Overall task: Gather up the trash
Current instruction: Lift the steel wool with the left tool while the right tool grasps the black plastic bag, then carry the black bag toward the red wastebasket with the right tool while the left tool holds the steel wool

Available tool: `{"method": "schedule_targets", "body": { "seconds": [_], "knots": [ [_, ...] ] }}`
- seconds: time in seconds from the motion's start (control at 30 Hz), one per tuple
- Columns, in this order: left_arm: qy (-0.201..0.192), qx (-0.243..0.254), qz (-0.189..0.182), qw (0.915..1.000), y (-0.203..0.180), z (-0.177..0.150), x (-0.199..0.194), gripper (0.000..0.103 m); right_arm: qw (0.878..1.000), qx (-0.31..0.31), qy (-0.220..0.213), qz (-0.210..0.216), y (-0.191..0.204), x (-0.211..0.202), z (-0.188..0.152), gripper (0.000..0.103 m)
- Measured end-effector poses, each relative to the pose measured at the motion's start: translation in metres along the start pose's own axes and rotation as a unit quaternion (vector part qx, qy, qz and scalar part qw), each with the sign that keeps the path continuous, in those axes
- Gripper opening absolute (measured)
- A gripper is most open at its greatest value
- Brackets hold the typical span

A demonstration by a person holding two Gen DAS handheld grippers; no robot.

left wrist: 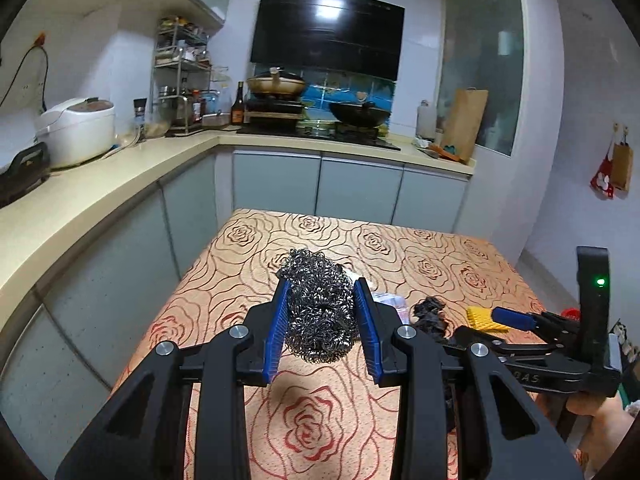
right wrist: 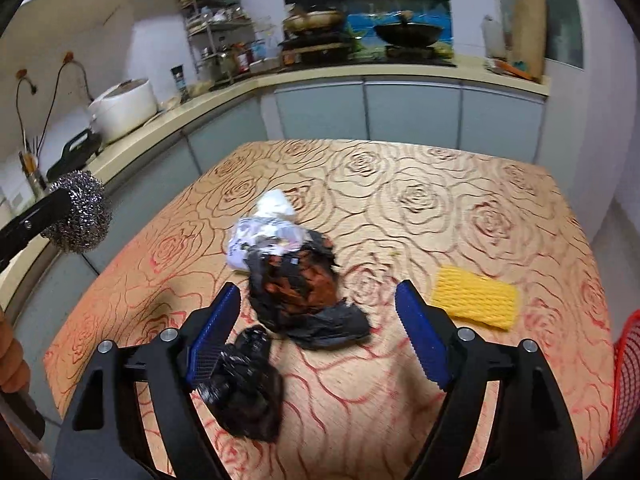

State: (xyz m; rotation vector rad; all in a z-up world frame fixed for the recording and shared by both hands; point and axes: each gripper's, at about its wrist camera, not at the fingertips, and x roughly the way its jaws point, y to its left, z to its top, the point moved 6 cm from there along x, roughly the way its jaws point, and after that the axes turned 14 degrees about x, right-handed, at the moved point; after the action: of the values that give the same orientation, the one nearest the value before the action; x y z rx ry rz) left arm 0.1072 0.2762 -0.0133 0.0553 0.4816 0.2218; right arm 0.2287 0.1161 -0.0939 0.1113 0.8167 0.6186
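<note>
Pinching the steel-wool scourer [left wrist: 318,312] up off the table [left wrist: 432,256], left gripper [left wrist: 322,330] is risking springy slip, while right gripper [right wrist: 318,334], standing wide and empty over the black bag wad [right wrist: 244,392], is risking snagging crumpled trash [right wrist: 288,272] beside it.

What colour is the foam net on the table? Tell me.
Yellow foam net; clearest in the right wrist view.

Partial pale lettering "DAS" on the black body of the right gripper [left wrist: 516,322], print on the white wrapper [right wrist: 262,240] too blurred to read
</note>
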Motion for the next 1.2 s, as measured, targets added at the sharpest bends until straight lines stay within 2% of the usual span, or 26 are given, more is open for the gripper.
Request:
{"method": "schedule_targets", "body": {
  "seconds": [0.2, 0.53, 0.67, 0.9, 1.2],
  "knots": [
    [0.006, -0.011, 0.009, 0.9999, 0.015, -0.009, 0.000, 0.031, 1.000, -0.010, 0.021, -0.001, 0.016, 0.029, 0.002, 0.077],
    [0.014, -0.025, 0.014, 0.9995, 0.027, -0.016, 0.003, 0.031, 0.998, -0.008, 0.052, -0.029, 0.011, 0.063, -0.002, 0.077],
    [0.013, -0.025, 0.015, 0.9995, 0.027, -0.016, 0.002, 0.031, 0.997, -0.006, 0.068, -0.024, 0.007, 0.069, -0.008, 0.062],
    [0.015, -0.024, 0.013, 0.9995, 0.027, -0.015, 0.003, 0.031, 0.998, 0.000, 0.059, -0.015, 0.005, 0.055, -0.006, 0.056],
    [0.009, -0.017, 0.007, 0.9998, 0.018, -0.012, 0.001, 0.031, 1.000, 0.007, 0.007, -0.010, 0.002, 0.011, 0.011, 0.055]
  ]
}}
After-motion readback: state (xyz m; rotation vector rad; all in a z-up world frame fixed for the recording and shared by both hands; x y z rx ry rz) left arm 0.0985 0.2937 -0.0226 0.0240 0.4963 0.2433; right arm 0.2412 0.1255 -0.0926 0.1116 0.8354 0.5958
